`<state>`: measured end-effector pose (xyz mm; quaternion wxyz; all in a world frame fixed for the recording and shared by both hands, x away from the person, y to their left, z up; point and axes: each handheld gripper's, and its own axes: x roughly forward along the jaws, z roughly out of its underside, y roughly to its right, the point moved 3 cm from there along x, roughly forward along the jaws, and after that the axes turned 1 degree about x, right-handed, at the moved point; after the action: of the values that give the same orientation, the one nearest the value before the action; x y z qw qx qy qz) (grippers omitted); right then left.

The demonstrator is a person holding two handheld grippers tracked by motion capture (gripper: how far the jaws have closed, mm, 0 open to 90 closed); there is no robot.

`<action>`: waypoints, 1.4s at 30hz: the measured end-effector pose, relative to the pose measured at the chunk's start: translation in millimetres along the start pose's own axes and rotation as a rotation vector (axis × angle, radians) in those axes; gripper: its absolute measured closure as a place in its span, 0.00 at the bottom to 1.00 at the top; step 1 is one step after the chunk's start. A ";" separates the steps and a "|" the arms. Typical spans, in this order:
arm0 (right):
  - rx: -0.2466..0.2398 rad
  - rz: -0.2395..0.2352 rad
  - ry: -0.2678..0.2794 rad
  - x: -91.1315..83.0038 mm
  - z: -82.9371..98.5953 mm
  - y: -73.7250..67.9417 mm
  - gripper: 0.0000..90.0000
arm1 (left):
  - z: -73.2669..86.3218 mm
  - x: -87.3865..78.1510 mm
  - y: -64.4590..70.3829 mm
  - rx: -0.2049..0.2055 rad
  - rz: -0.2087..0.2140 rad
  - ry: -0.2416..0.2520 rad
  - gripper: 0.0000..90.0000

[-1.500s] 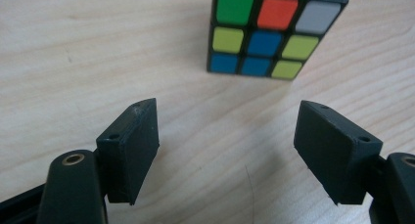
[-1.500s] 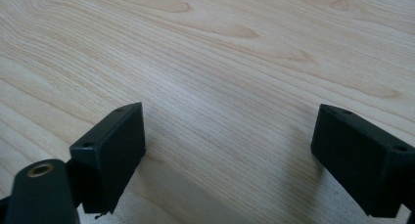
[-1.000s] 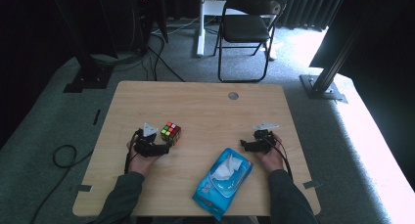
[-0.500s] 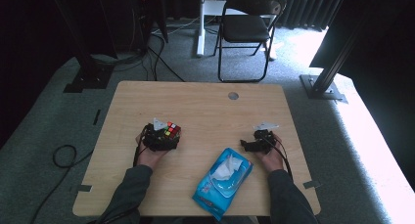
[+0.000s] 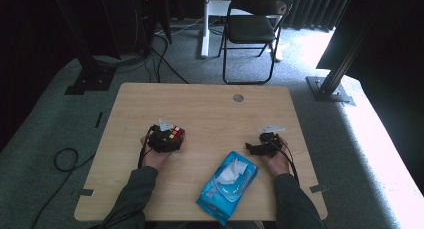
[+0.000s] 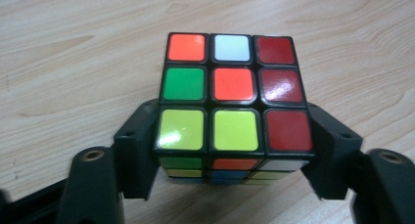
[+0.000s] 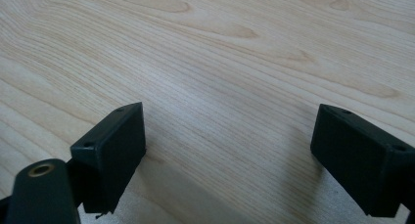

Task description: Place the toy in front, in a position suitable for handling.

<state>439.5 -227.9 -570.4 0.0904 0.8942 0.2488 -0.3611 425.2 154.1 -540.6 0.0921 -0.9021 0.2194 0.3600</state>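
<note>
While it sits on the tabletop [image 5: 210, 109], left of centre, the puzzle cube [image 6: 234, 106] is flanked by my left hand-held gripper [image 6: 235, 155], whose jaws touch both its sides. My right hand-held gripper [image 7: 230, 155] rests wide apart over bare wood, near a blue pack of wipes [image 5: 227, 186] at the front edge.

Glossy plastic cube [image 6: 234, 111], matt black tongs [image 6: 235, 158], smooth pale wood table [image 7: 235, 62]

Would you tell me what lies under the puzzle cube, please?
The puzzle cube rests on the bare wooden table, the left tool closed on its sides. Its underside, and the wood beneath it, are hidden.
</note>
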 end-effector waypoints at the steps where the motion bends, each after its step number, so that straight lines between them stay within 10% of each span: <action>1: 0.000 0.000 0.000 0.0 0.0 0.0 0.14 | 0.2 0.0 0.2 0.002 -0.001 0.002 0.38; 24: 0.000 0.000 0.000 0.0 0.0 0.0 0.14 | -26.1 10.4 18.7 0.061 0.046 0.023 0.38; 42: 0.000 0.000 -0.001 0.0 0.0 0.0 0.14 | -63.2 43.6 59.4 0.084 0.093 0.008 0.38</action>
<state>439.5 -228.0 -570.3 0.0904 0.8941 0.2486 -0.3614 464.3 66.6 -525.5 0.1125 -0.8877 0.2763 0.3508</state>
